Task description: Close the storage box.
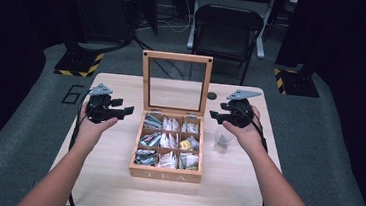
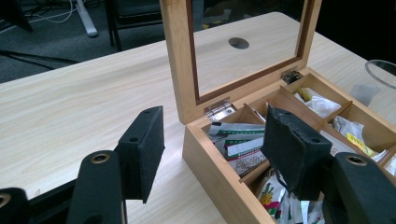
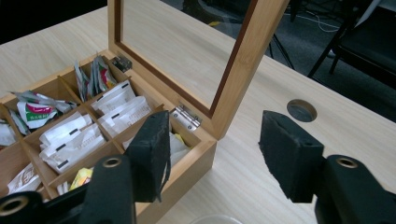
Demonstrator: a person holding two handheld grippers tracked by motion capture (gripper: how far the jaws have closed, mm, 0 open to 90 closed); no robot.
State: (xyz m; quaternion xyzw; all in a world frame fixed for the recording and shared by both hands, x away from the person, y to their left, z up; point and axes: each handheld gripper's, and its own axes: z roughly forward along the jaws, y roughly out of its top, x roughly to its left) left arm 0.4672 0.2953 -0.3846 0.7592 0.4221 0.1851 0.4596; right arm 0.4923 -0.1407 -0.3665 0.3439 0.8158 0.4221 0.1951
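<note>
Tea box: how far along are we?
Done: the tea box stands with its glass lid upright, and a tea bag seems to sit in the clear cup. In hand: nothing; left tool and right tool are open and empty. Left: probably closing the lid.

High view overhead, far; 2 claw views close, sharing tea box.

Bright table, dark room around it

Overhead light falls evenly on the pale wooden table, while the floor and corners in the high view sink into near black. The high view is soft and slightly grainy. Both gripper views are sharper, with faint glare on the tea box's glass lid and soft shadows under the black jaws.
</note>
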